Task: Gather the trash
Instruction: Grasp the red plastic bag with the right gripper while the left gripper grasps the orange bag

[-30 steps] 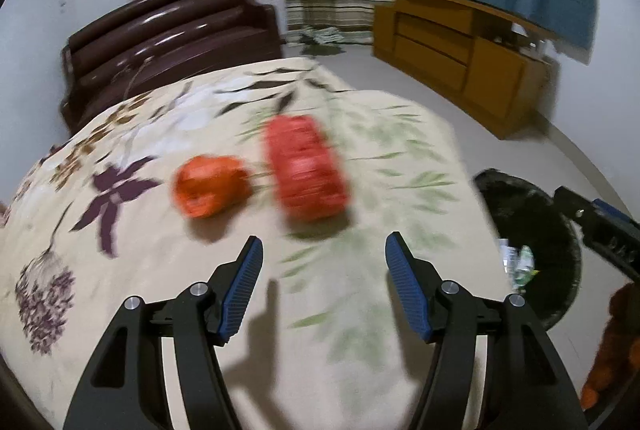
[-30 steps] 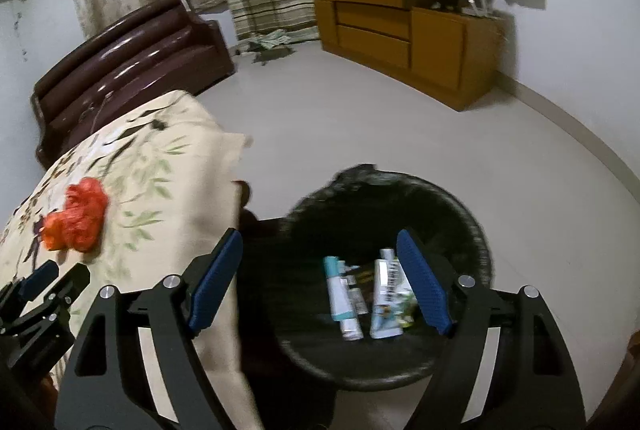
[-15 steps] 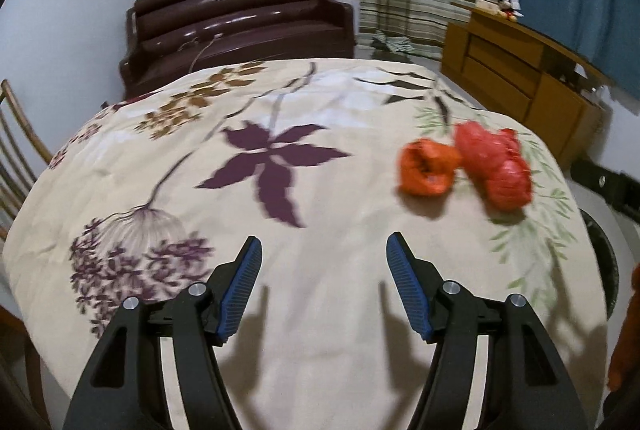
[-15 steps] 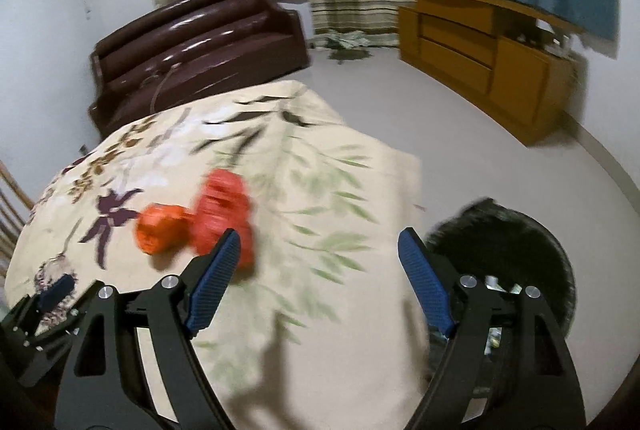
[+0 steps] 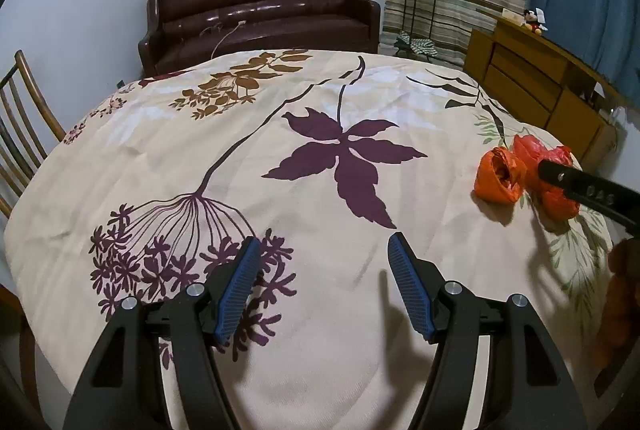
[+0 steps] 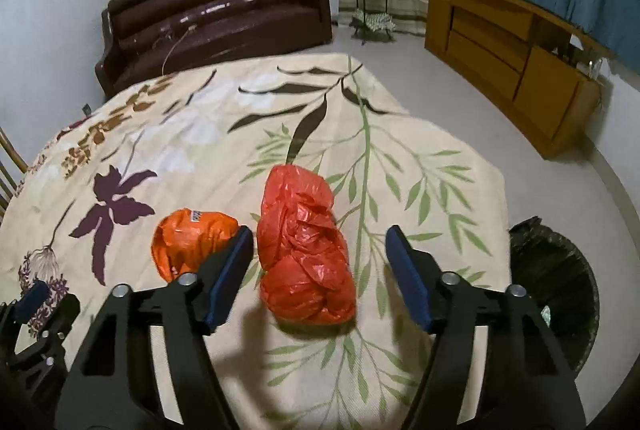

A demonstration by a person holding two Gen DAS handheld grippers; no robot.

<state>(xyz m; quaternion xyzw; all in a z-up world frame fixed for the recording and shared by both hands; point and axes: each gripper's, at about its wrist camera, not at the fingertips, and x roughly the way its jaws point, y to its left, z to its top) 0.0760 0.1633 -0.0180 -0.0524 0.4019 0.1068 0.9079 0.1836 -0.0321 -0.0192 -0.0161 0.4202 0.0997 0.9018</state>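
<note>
A crumpled red plastic bag (image 6: 306, 250) lies on the floral tablecloth (image 6: 420, 182), with a crumpled orange bag (image 6: 188, 242) to its left. My right gripper (image 6: 320, 270) is open, hovering just above and in front of the red bag, which sits between its fingers. My left gripper (image 5: 322, 288) is open and empty over the left part of the cloth (image 5: 200, 134), well away from both bags (image 5: 500, 178), (image 5: 554, 174). The right gripper's finger (image 5: 580, 186) crosses the red bag in the left wrist view.
A black-lined trash bin (image 6: 556, 282) stands on the floor at the table's right. A brown sofa (image 5: 260, 14) is behind the table, a wooden sideboard (image 6: 512, 54) at the right wall, a chair (image 5: 20, 126) at the left.
My right gripper has swung from over the bin to the table and now hovers at the red bag. My left gripper has swung left, away from the bags.
</note>
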